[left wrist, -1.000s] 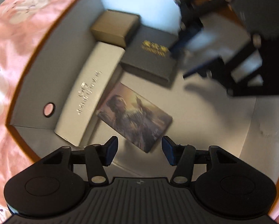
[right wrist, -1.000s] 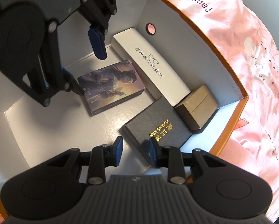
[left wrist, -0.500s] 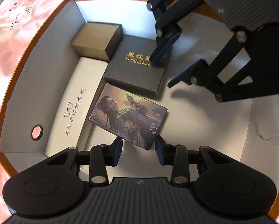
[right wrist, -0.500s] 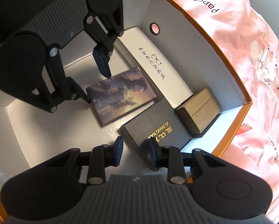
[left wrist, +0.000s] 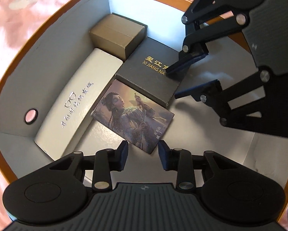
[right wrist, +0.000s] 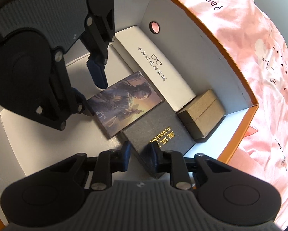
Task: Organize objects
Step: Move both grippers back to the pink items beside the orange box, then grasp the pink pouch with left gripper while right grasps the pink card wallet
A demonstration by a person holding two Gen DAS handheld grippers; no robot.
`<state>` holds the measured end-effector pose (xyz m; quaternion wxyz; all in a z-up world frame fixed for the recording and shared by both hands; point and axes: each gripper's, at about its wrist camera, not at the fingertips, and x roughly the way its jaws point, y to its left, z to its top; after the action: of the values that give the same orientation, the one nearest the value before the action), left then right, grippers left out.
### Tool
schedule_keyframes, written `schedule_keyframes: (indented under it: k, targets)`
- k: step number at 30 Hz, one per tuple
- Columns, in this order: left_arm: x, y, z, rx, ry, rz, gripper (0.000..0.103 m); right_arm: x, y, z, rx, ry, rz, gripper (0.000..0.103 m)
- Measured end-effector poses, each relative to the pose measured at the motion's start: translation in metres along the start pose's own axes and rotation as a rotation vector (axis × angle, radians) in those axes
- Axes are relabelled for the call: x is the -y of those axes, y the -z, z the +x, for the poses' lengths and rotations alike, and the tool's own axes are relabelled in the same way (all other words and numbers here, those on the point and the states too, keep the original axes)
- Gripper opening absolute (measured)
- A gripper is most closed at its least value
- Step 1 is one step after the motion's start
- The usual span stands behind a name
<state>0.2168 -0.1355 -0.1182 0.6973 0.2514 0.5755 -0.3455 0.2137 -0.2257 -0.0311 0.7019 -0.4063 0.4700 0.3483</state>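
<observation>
We work inside an orange-rimmed box [left wrist: 103, 3] that lies on a pink bedsheet [right wrist: 249, 44], and four things are already packed toward one corner so that the rest of the floor stays free. The white case [left wrist: 80, 100] lies flat along the wall with the round hole. The tan box [left wrist: 117, 32] fills the corner at the end of the case. The black box [left wrist: 149, 77] sits beside both, and the picture card [left wrist: 132, 113] touches the black box with one edge and lies askew, so it is not yet lined up.

Our left gripper [left wrist: 143, 154] points down over the near corner of the card, half open, with nothing pressed between its pads [left wrist: 122, 155]; we judge it is placed there to push or straighten the card. Our right gripper [right wrist: 139, 155] is closing, and a corner of the black box is between its narrow jaws. We cannot tell if the pads already touch it. We think it steadies that box against the case.
</observation>
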Motion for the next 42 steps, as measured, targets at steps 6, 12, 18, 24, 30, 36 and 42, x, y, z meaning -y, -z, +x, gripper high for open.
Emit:
schedule_keyframes:
  k: [6,12,18,24,30,36,42]
  targets:
    - [-0.010,0.014,-0.042,0.117,0.005,-0.015,0.050,-0.007,0.010,-0.040,0.071,-0.011,0.128,0.033]
    - [-0.022,0.056,-0.121,0.286,-0.051,-0.069,0.050,0.003,0.018,-0.092,0.269,-0.029,0.338,0.047]
    - [0.007,0.086,-0.170,0.360,-0.151,-0.234,0.050,-0.023,-0.005,-0.125,0.463,-0.099,0.474,0.052]
    - [-0.044,0.158,-0.201,0.315,-0.182,-0.394,0.050,-0.049,-0.050,-0.106,0.499,-0.226,0.473,0.051]
    - [-0.081,0.208,-0.202,0.284,-0.142,-0.567,0.048,-0.074,-0.118,-0.042,0.397,-0.254,0.414,0.047]
    - [-0.098,0.239,-0.197,0.301,-0.085,-0.645,0.048,-0.079,-0.159,0.002,0.345,-0.315,0.414,0.047]
    - [-0.083,0.258,-0.191,0.349,-0.036,-0.665,0.061,-0.094,-0.154,0.002,0.318,-0.310,0.462,0.047]
